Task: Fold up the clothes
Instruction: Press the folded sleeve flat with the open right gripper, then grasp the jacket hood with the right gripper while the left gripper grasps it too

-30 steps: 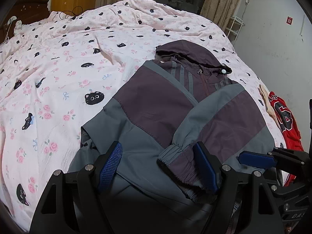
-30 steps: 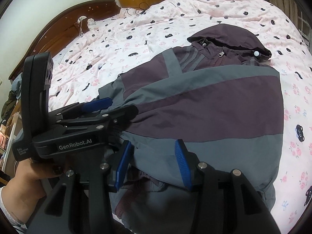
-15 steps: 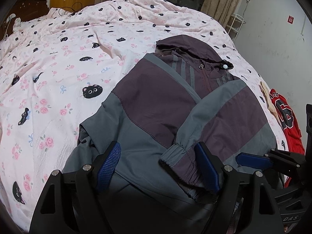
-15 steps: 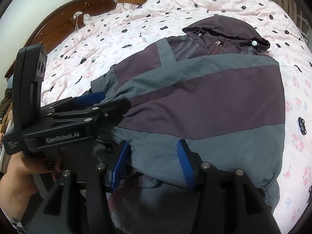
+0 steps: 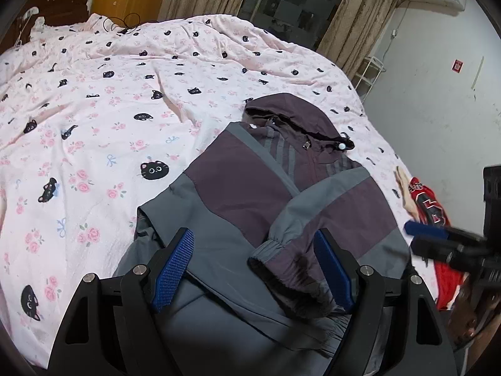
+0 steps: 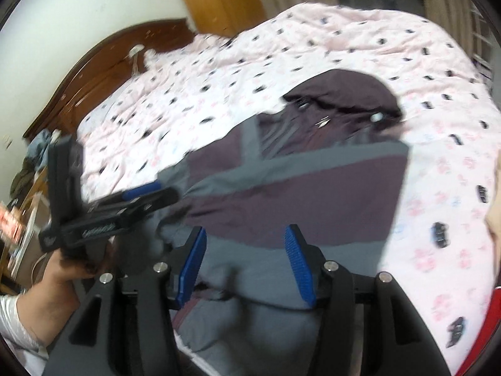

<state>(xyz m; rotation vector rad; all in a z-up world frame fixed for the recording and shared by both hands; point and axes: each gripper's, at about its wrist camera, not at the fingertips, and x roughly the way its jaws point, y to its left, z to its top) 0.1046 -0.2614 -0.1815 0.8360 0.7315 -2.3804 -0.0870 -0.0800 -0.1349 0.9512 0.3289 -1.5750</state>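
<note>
The jacket is lying on the bed near its right edge, hood toward the far end. One sleeve is lying folded across its front. A jersey is lying right of it at the bed's edge.

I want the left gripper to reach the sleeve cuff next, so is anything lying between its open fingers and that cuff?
Nothing visible does. The left gripper is open, and the folded sleeve cuff lies on the jacket right between its pads. The red jersey sits off by the bed's edge, and the right gripper is beside it.
</note>
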